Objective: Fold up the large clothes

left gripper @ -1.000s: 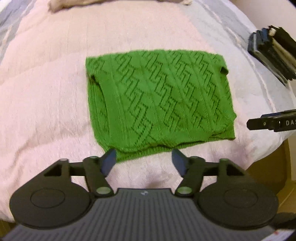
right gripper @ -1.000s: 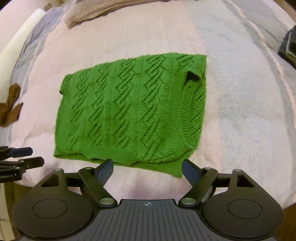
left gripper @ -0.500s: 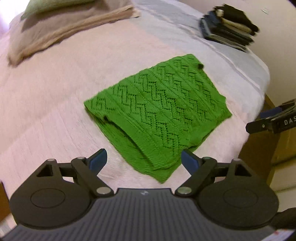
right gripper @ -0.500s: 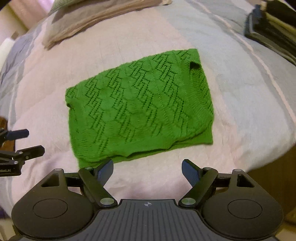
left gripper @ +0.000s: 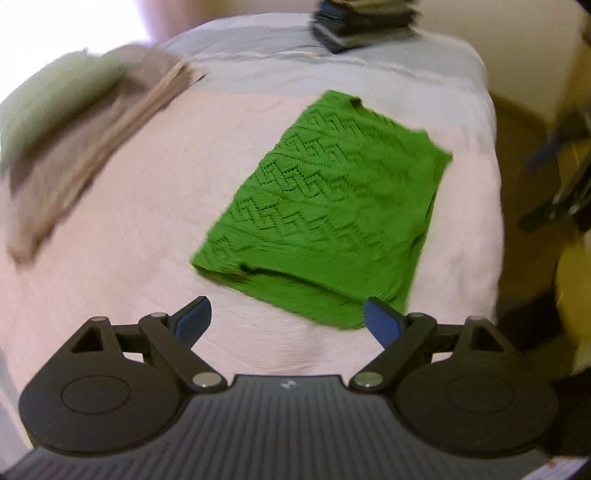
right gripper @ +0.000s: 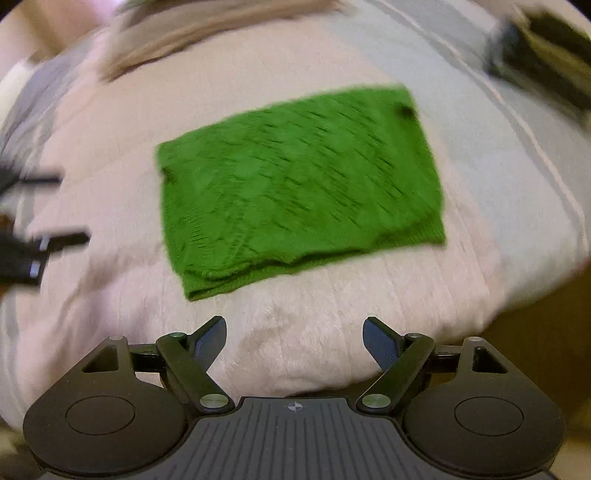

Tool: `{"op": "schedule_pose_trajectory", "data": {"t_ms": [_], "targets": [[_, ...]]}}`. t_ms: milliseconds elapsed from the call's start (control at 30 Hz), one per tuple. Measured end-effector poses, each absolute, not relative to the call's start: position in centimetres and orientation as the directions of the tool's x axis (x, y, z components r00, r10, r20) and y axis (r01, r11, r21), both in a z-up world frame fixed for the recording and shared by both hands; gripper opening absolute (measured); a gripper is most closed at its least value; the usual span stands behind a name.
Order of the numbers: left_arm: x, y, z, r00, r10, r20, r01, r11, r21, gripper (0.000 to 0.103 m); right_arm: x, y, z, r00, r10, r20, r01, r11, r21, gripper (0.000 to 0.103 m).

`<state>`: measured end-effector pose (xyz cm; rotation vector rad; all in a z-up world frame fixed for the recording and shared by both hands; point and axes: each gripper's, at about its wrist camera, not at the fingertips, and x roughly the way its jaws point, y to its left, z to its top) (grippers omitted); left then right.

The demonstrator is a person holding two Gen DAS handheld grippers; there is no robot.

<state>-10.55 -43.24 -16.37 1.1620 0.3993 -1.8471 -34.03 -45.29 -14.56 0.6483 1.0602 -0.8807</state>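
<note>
Both grippers blk, ribbed grey base, blue pads, silver pivot screws.

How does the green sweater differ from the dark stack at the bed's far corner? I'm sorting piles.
The green sweater is one bright knit piece lying flat mid-bed; the dark stack is several dark layers piled higher at the far corner. Both are folded and rest on the bedcover.

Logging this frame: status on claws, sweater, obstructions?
Left claw and right claw open, empty. Green sweater folded flat on pink blanket, untouched. Nothing between claws and sweater.
</note>
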Motion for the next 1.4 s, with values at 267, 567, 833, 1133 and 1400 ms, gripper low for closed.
{"op": "schedule_pose_trajectory", "data": {"t_ms": [267,567,833,1133,1400], "targets": [[-6.5,-46.9,-22.8,-0.211,-0.521,-0.827,0.379,-0.823,0.423,0.083,-27.1,-40.8,-18.4,0.262,-0.428,-0.865,0.695,0.706,-0.139,0.078],[-4.2,-51.0,-30.3,-0.347,-0.451,-0.822,0.025,-0.881,0.473,0.083,-18.8,-39.3,-28.4,0.163,-0.539,-0.826,0.513,0.762,-0.395,0.055],[-3.1,-52.2,-32.9,-0.395,-0.444,-0.804,-0.113,-0.845,0.522,0.083,-18.8,-40.5,-29.9,0.106,-0.577,-0.81,0.442,0.757,-0.482,0.016],[-3.9,-53.6,-35.6,-0.482,-0.492,-0.725,-0.314,-0.675,0.667,0.056,-20.5,-43.4,-24.1,0.126,-0.593,-0.795,0.646,0.657,-0.388,0.013],[-4.2,-55.1,-33.8,-0.497,-0.461,-0.735,-0.346,-0.671,0.655,0.012,-20.6,-43.6,-22.6,0.131,-0.539,-0.832,0.677,0.662,-0.322,0.012]]}}
